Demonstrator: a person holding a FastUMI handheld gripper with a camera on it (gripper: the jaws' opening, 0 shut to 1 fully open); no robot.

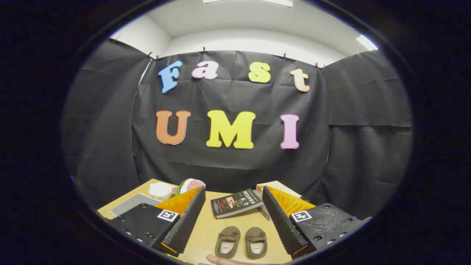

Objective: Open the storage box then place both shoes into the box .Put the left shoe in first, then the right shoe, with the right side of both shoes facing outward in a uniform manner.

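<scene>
The desk (206, 230), pale wood, fills the lower middle of the frame. The gripper (234, 219) hangs above it with its fingers spread wide, grasping nothing. Low in the frame, between the fingers, 2 small brown shoes (241, 241) lie side by side, toes pointing away. Beyond them, in the gap, lies a dark book (235, 202). A grey notebook (127, 207) rests at lower left. Just below the shoes, part of a hand (224, 261) shows.

Gripper (233, 221): two wedge-shaped jaws with ribbed inner faces, dark screw-dotted mounting plates at 8 and 4 o'clock, each bearing a square black-and-white marker.
</scene>
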